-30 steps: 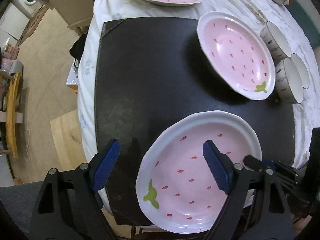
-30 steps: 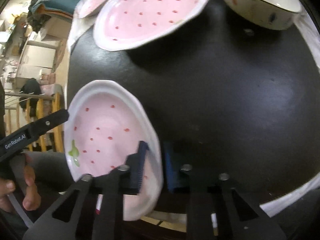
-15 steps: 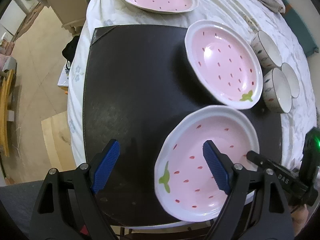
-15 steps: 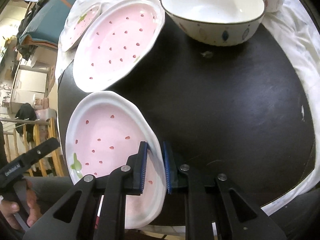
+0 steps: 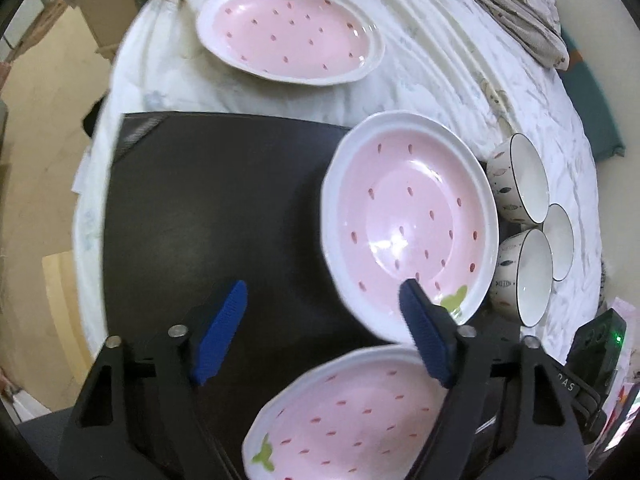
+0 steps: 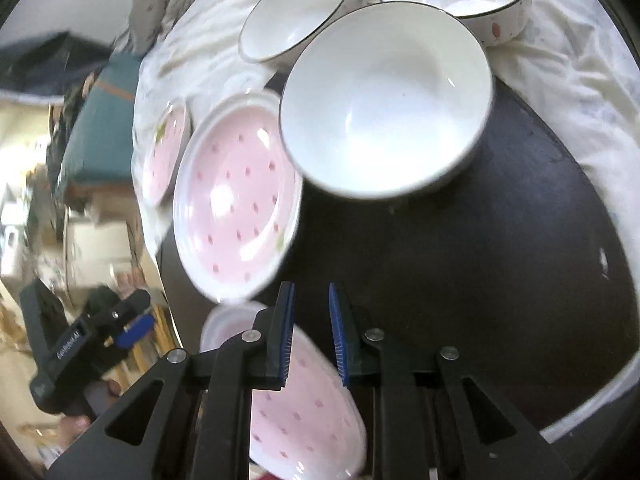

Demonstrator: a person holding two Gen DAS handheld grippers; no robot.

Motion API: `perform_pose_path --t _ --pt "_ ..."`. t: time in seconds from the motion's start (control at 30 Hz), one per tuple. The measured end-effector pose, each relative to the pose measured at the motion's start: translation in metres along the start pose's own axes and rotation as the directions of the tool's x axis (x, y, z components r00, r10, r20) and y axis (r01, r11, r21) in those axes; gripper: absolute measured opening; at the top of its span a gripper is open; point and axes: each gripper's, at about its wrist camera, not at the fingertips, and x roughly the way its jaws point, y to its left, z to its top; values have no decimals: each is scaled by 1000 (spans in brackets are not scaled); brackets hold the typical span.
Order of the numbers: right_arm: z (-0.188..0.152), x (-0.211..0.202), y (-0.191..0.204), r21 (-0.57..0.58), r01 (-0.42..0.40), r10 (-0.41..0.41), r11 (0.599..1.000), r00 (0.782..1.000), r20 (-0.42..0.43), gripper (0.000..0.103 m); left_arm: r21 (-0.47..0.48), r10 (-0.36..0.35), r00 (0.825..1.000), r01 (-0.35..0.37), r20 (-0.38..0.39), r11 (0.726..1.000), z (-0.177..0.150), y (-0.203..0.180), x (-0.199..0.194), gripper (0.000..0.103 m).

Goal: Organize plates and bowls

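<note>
Over the near edge of the dark mat [image 5: 224, 208], as the left wrist camera shows it, the left tongs [image 5: 322, 328] hang with their blue pads wide apart and nothing between them. Below them a pink strawberry plate [image 5: 352, 420] sits at the near edge of the mat, partly under the right-hand finger. A second strawberry plate [image 5: 408, 220] lies at the mat's right edge, its green leaf toward the camera, and a third plate [image 5: 292, 36] rests beyond the mat's far edge on the white cloth [image 5: 432, 64] covering the counter. Three white bowls [image 5: 524, 236] with dark rims cluster just beside the second plate, on the cloth at the right. From the right wrist camera, the right tongs [image 6: 312, 328] stand over the rim of the near plate [image 6: 304, 412]; the pads show a narrow gap, and with the motion blur I cannot tell whether they pinch the rim or merely straddle it. Ahead, the middle plate [image 6: 232, 208] lies on the mat [image 6: 480, 264] and looks to be touching a large white bowl [image 6: 384, 100]. Two more bowls [image 6: 296, 8] stand behind it on the cloth. The other tongs' black body [image 6: 84, 344] shows at the lower left.
</note>
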Motion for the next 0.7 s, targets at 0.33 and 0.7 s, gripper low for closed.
perform_pose_path --t 0.33,0.7 --pt "16 26 6 60 -37 35 997 999 31 43 -12 -36 999 35 -29 999 15 -4 28 62" --pt "21 33 3 39 -38 36 999 998 47 46 28 -30 998 32 -59 999 20 -11 48 48"
